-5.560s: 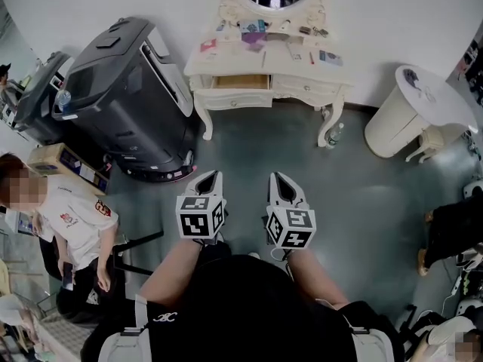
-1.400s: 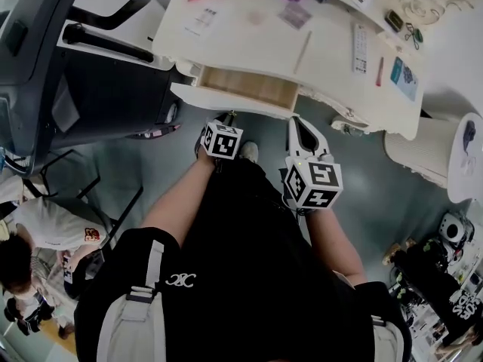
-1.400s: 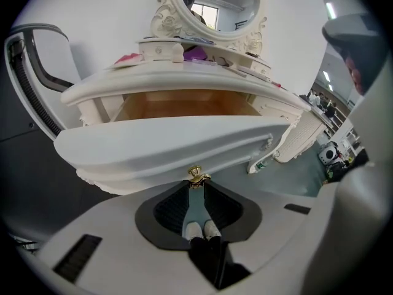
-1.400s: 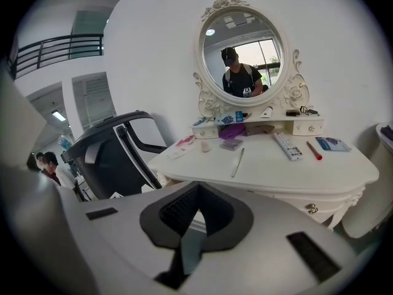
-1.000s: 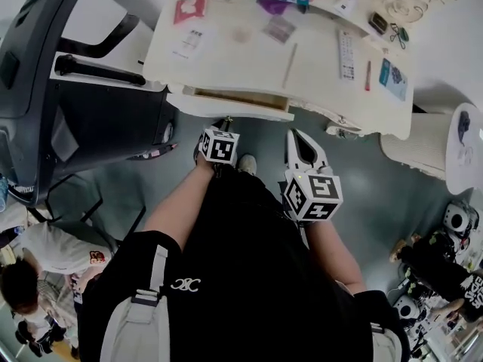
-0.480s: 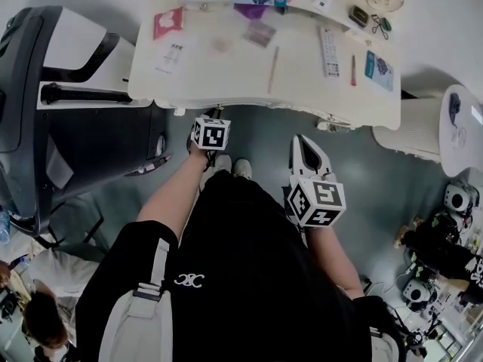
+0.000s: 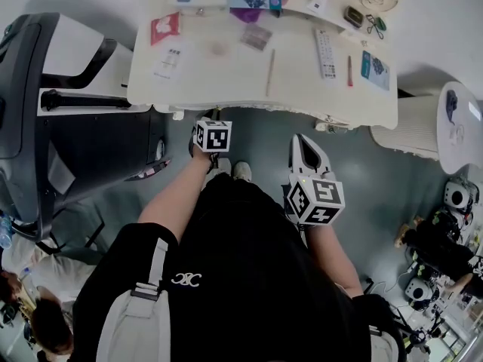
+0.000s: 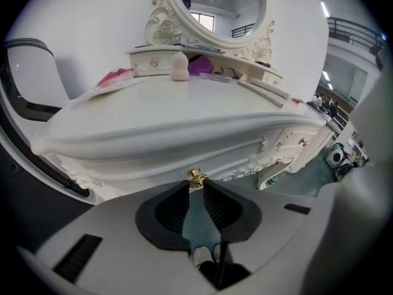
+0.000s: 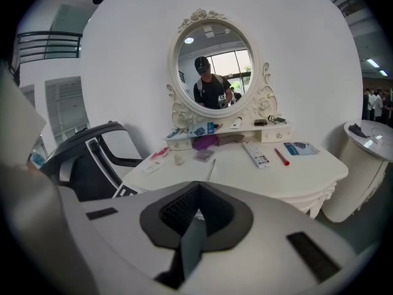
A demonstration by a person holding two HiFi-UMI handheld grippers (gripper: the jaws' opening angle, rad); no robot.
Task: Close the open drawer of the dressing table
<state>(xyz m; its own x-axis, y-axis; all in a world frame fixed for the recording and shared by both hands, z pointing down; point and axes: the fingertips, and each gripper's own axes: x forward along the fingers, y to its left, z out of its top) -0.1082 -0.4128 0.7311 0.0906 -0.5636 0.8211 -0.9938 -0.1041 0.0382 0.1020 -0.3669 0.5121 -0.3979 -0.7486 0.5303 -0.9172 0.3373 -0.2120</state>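
Left gripper (image 8: 195, 187) pinches the brass knob (image 8: 196, 177) to press the drawer (image 8: 147, 165) home under the dressing table (image 8: 184, 112) — right gripper (image 9: 198, 212), jaws together and empty, hangs aside.

I see a staged showroom hall: ornate dressing table (image 7: 302, 81) at twelve o'clock, bulky black chair (image 7: 30, 127) at nine, mezzanine railing (image 8: 356, 29).

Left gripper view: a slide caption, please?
Left tongs grip the gold knob of the shut drawer, under the tabletop.
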